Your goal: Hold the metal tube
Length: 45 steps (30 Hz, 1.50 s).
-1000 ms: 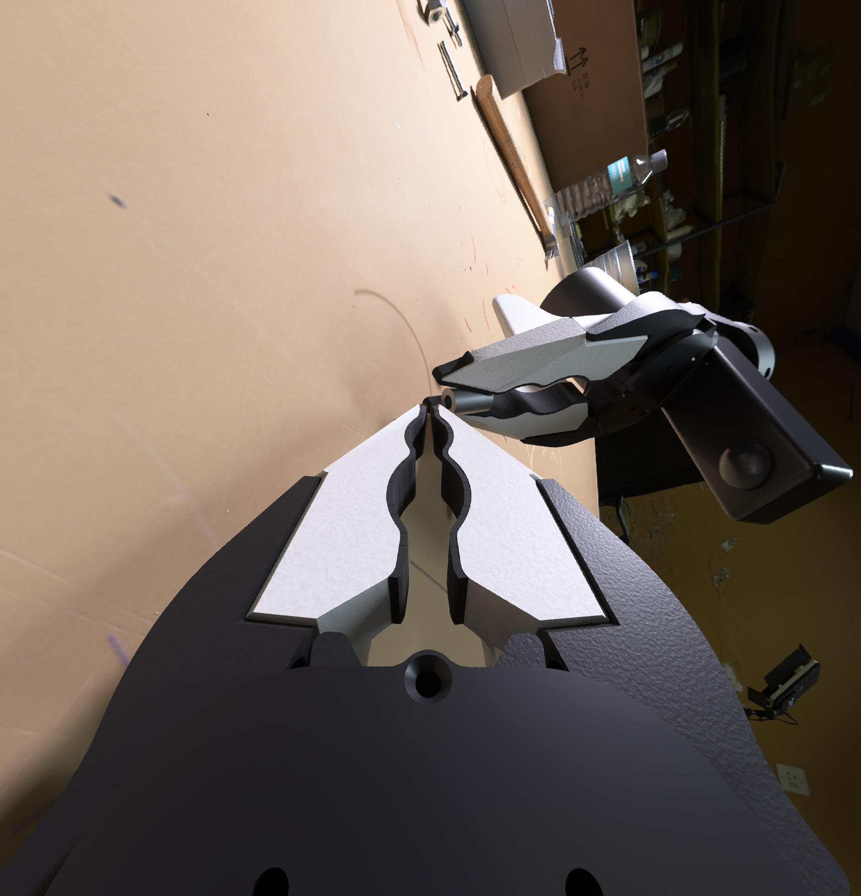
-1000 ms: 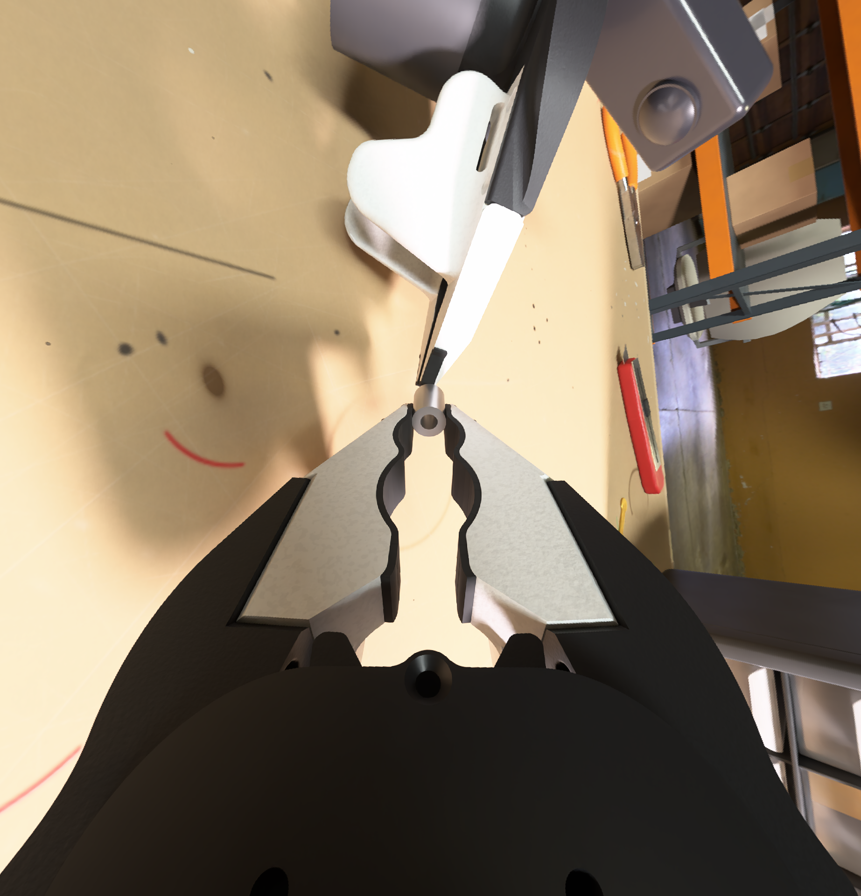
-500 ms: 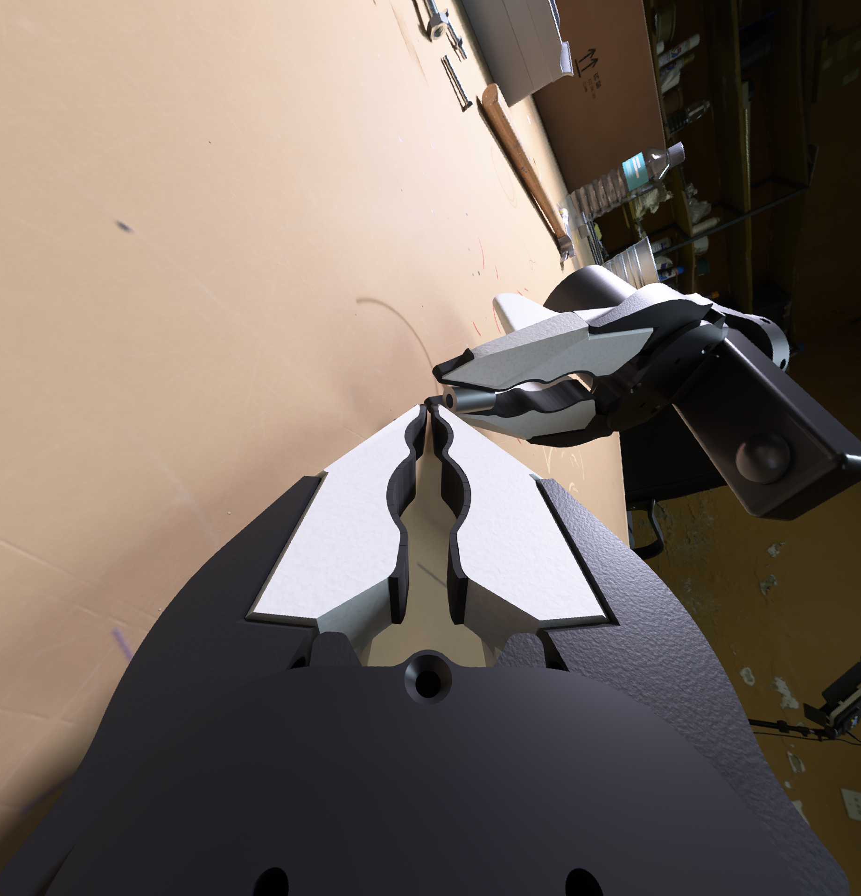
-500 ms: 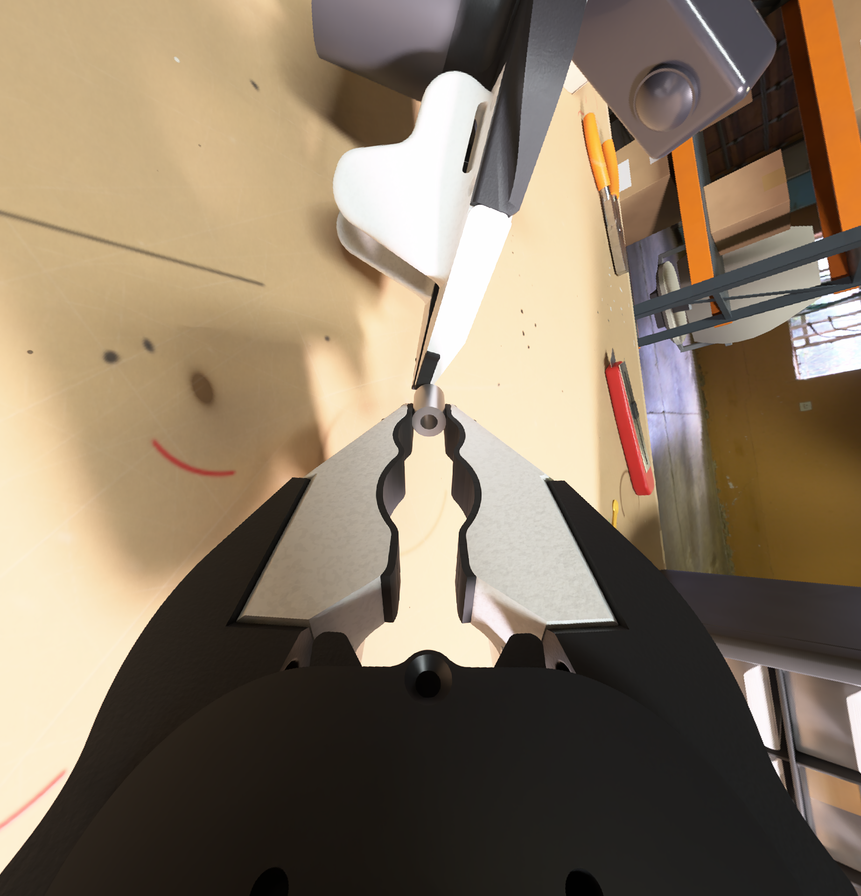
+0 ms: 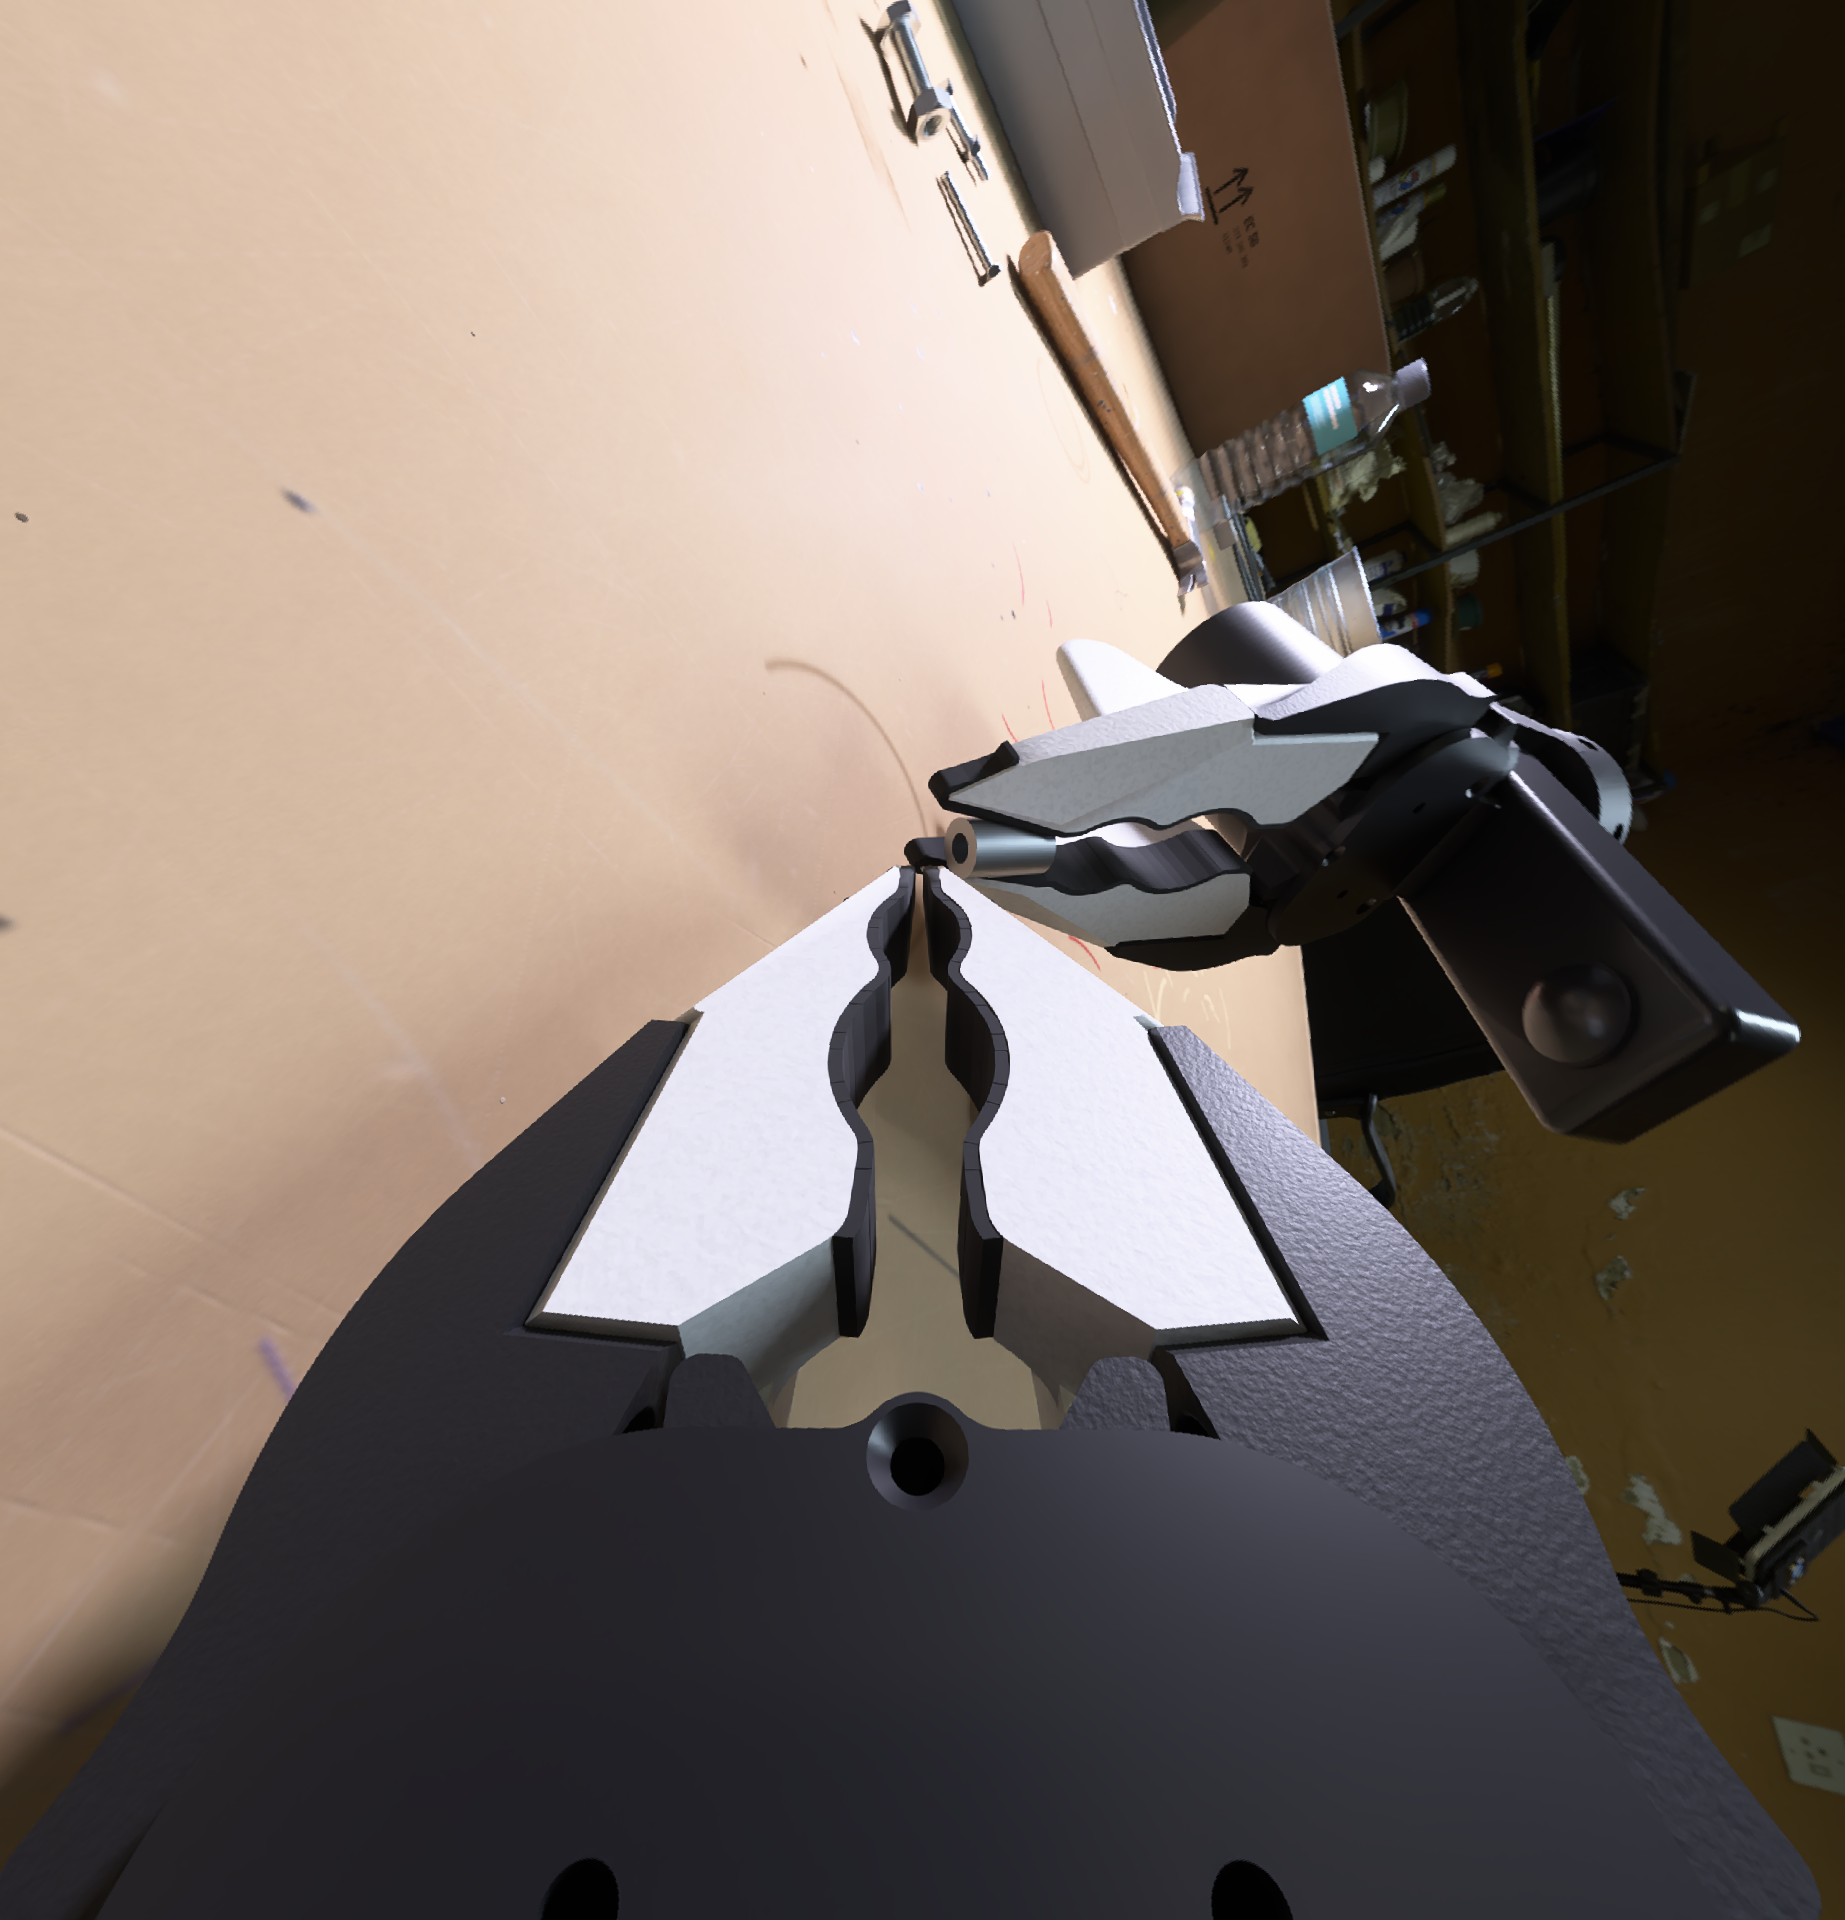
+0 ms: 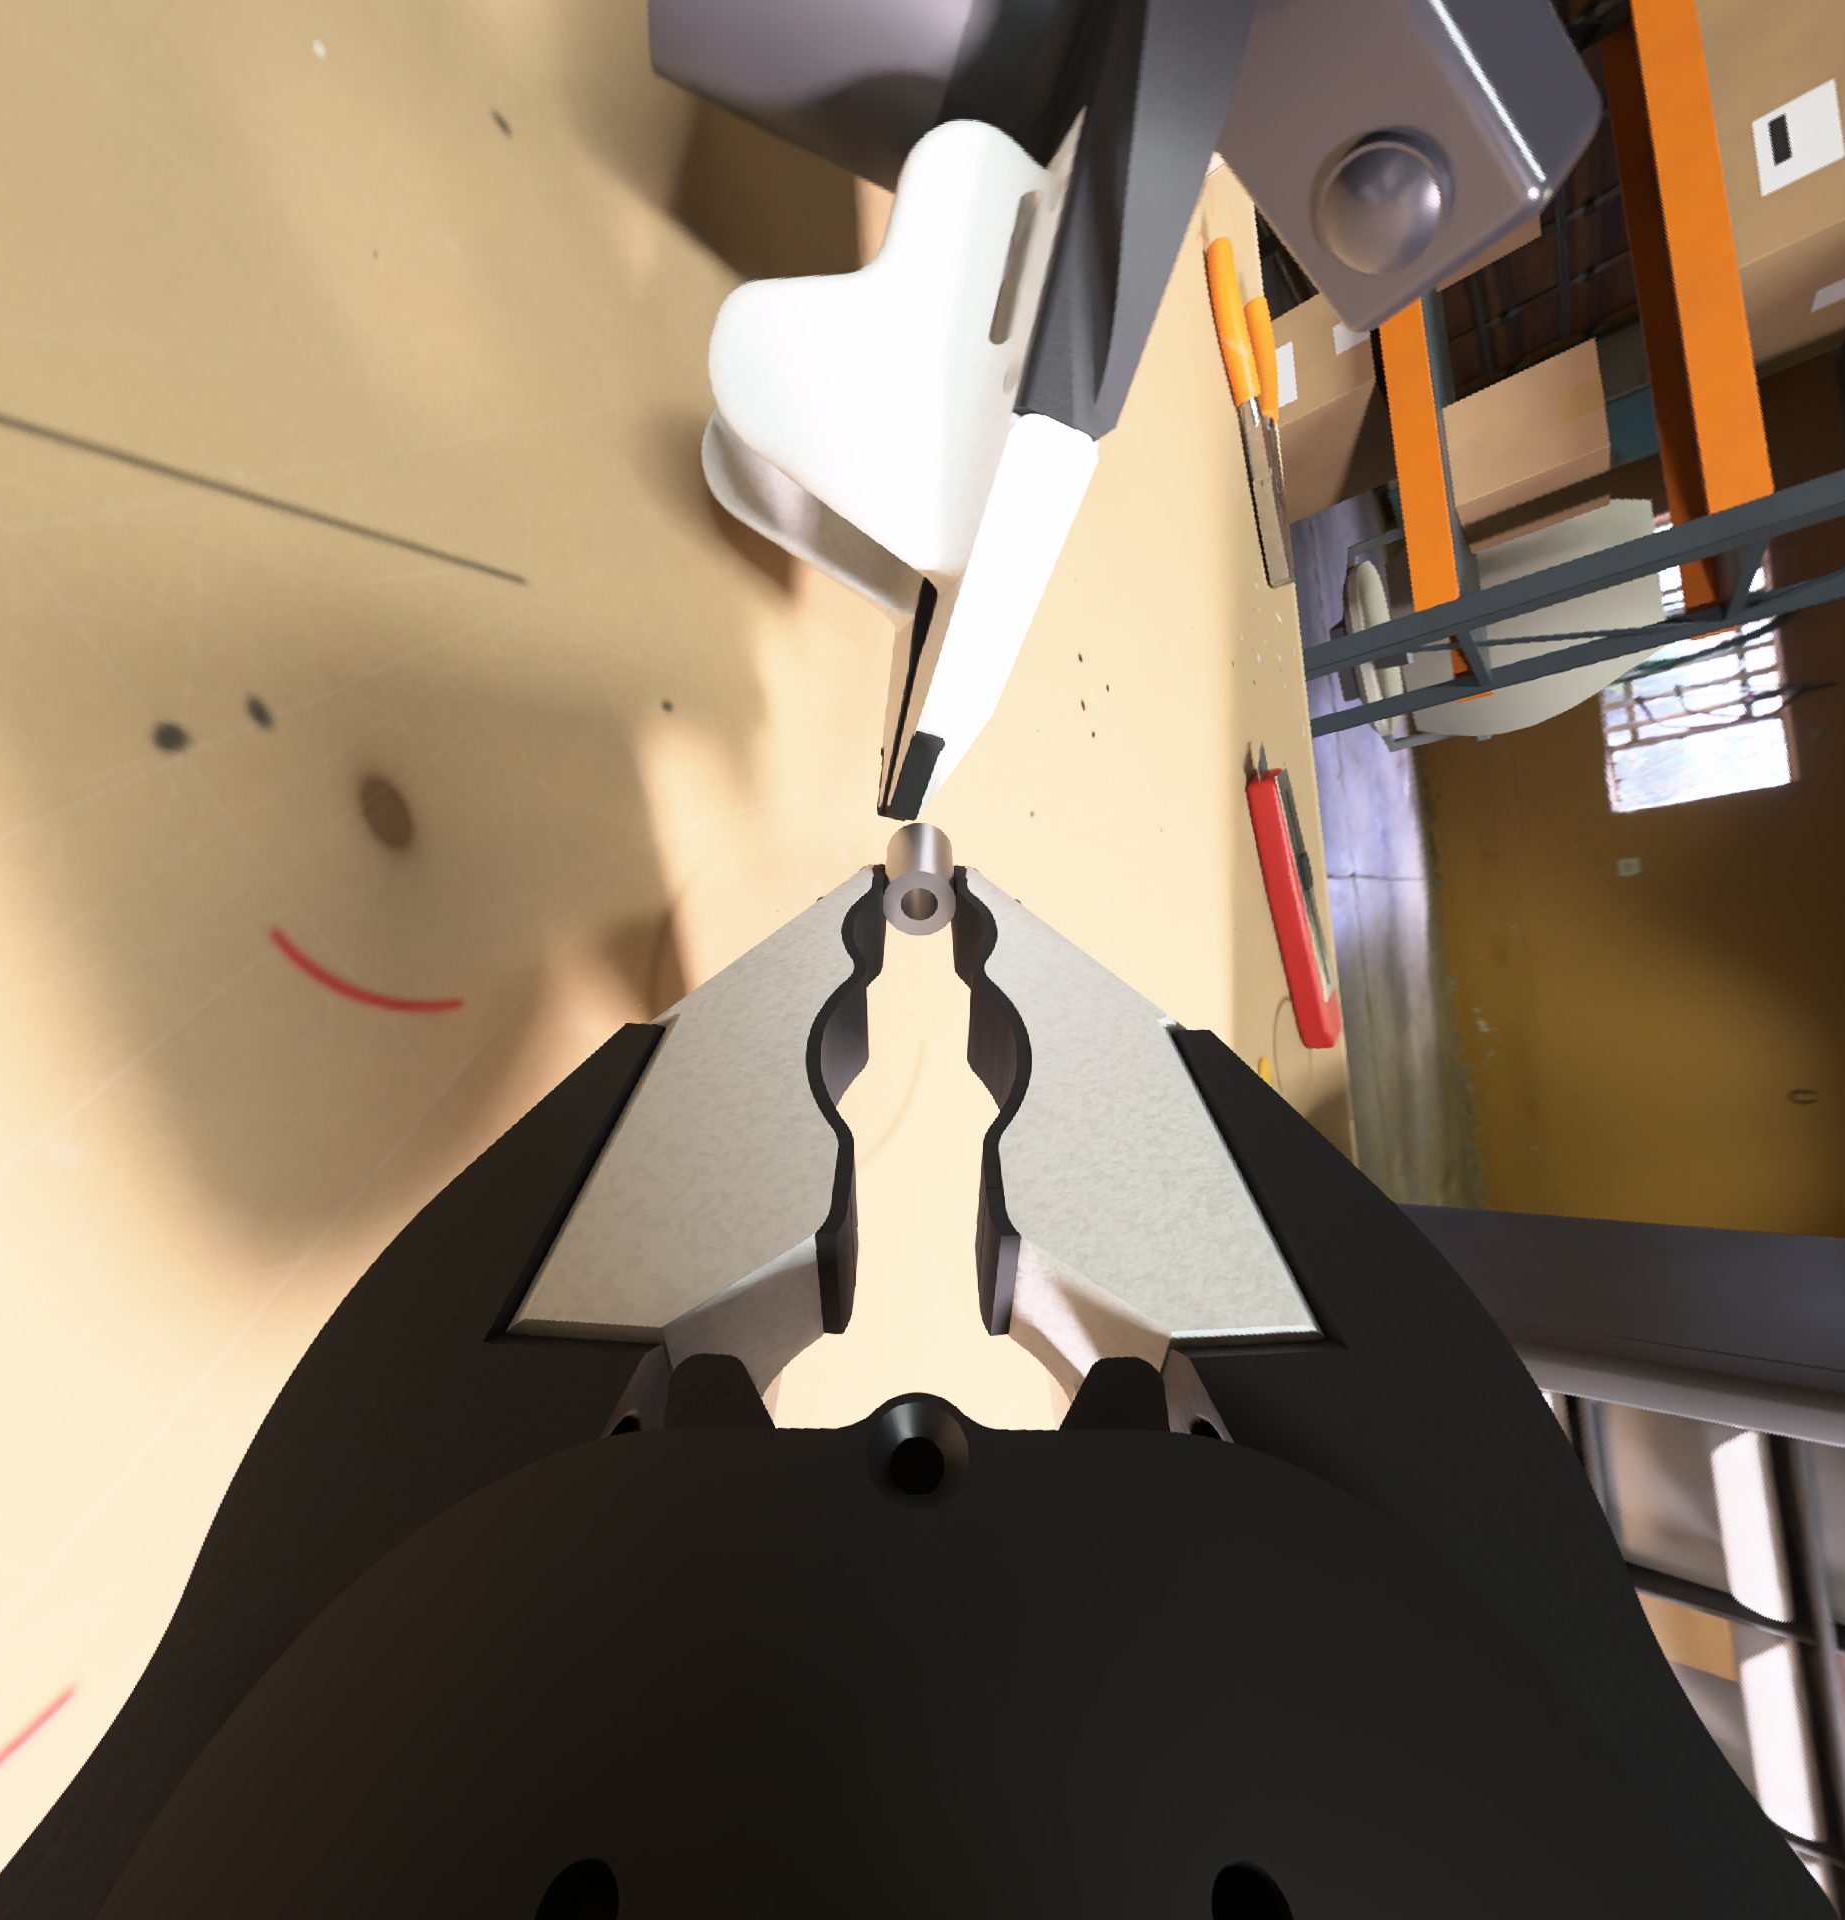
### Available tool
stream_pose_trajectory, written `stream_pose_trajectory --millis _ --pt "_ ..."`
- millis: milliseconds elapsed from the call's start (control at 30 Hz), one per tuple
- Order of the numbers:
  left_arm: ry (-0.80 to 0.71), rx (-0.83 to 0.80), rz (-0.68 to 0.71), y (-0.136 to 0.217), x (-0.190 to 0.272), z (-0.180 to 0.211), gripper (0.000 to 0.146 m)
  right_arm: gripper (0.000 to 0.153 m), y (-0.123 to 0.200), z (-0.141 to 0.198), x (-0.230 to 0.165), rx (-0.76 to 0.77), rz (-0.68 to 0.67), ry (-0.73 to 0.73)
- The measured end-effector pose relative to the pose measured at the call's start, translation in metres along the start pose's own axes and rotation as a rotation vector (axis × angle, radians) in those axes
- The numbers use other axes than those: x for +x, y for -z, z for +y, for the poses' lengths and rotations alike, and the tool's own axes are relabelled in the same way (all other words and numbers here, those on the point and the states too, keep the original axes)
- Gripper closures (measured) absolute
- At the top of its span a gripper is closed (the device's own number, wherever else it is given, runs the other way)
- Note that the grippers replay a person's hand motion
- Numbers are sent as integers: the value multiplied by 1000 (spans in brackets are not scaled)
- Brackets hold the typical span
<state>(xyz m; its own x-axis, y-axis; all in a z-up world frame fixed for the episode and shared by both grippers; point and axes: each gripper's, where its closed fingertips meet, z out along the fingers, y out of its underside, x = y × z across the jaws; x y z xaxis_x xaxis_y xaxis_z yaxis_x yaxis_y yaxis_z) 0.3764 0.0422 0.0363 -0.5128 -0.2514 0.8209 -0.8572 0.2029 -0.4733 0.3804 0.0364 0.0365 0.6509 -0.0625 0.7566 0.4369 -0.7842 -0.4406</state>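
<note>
The metal tube [image 6: 919, 896] is a short grey cylinder with a hole through it. My right gripper [image 6: 919, 883] is shut on it at the fingertips, above the tan table [image 6: 274, 312]. In the left wrist view the tube [image 5: 1001, 850] sticks out of the right gripper [image 5: 949, 821] toward the left. My left gripper [image 5: 918, 883] is shut and empty, with its tips just below and beside the tube's free end. In the right wrist view the left gripper [image 6: 910, 774] hangs just beyond the tube, apart from it.
A wooden-handled hammer [image 5: 1094, 384], a white box [image 5: 1084, 125], bolts [image 5: 923, 83] and a water bottle [image 5: 1313, 426] lie along the table's far side. A red tool [image 6: 1292, 904] and orange-handled tools [image 6: 1245, 332] lie near the table edge. Orange shelving [image 6: 1687, 312] stands beyond.
Both grippers have drifted slightly over the table together. The right gripper's hold on the tube and the shut left gripper look the same.
</note>
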Motion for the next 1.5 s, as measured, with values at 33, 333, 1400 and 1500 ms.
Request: stream_pose_trajectory --millis 33,333,1400,1500 --pt "-4 -3 -8 0 -1 1 145 141 0 0 -1 -10 3 21" --pt "-10 -8 -1 -1 1 1 145 141 1 -1 0 -15 7 57" --pt "-70 16 17 1 8 -1 145 141 -1 6 4 -11 -68 -202" --pt "-97 15 3 0 8 0 145 141 -1 8 4 -10 -74 -220"
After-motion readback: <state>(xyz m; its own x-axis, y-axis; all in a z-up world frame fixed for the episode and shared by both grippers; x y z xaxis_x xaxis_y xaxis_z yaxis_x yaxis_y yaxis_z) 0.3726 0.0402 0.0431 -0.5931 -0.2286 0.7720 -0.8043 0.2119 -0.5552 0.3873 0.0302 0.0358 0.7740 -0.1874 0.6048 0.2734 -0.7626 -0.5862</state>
